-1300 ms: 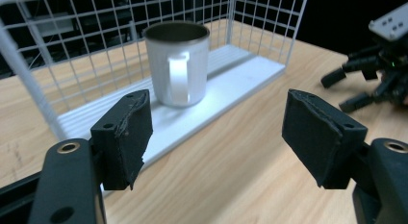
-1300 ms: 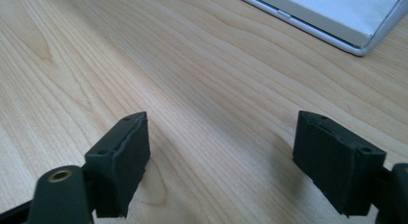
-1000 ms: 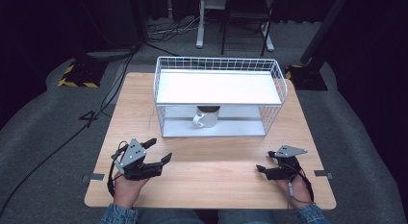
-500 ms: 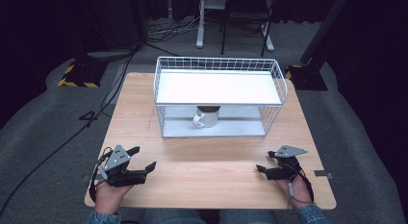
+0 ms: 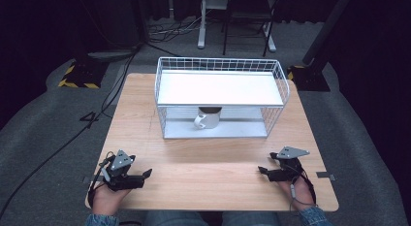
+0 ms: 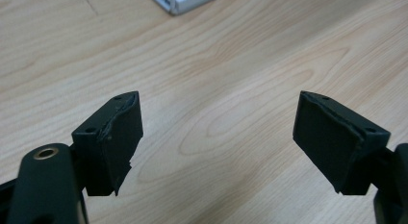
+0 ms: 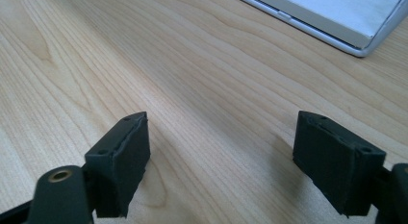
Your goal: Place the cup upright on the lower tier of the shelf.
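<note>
Left tool (image 5: 140, 177) jaws apart, empty | right tool (image 5: 265, 172) likewise | risk: mug (image 5: 206, 119) under wire rack (image 5: 281, 80) shelf, reach may snag wires

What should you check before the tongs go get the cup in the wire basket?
1. Left tongs open: ok. Its jaws stand wide apart over bare wood in the left gripper view.
2. Right tongs open: ok. Nothing sits between its jaws.
3. Cup upright: ok. It stands on the lower level of the wire basket, handle toward the person.
4. Way in from the front: cannot tell. The basket's front looks open at the bottom, but the white shelf hangs just above the cup.
5. Path across the table: ok. Only wood lies between the tongs and the basket.
</note>
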The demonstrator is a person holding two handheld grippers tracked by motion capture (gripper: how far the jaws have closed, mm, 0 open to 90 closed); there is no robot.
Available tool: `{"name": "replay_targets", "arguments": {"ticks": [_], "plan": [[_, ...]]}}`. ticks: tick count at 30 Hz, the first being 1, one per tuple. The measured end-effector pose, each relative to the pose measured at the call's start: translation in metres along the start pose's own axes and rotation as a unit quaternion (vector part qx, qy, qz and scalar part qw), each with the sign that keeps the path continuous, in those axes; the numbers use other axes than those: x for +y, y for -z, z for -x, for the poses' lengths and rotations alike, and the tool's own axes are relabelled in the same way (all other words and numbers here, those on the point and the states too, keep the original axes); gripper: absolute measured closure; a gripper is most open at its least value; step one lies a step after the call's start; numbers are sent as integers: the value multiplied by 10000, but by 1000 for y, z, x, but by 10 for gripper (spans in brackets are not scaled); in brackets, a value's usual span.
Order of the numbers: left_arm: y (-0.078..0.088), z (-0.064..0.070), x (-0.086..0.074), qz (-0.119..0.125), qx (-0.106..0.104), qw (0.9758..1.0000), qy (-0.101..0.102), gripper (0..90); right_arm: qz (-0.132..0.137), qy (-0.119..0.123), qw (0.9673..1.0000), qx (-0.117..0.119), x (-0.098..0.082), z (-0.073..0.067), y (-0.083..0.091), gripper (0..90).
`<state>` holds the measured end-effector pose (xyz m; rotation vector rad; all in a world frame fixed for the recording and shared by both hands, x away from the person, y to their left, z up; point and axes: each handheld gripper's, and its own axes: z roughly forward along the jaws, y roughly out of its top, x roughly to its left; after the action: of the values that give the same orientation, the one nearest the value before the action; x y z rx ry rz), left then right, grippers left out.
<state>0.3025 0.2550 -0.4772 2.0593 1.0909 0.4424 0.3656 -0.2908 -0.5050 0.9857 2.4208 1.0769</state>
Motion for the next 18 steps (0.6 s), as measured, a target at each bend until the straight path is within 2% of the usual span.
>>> {"name": "replay_targets", "arguments": {"ticks": [7,18], "plan": [[-10,-2,-4,-384,14,9992,116,179,10,3,10000,7,0,0,0,208],[-21,-4,-10,-726,148,9968,309,153,12,-1,10000,9,0,0,0,208]]}}
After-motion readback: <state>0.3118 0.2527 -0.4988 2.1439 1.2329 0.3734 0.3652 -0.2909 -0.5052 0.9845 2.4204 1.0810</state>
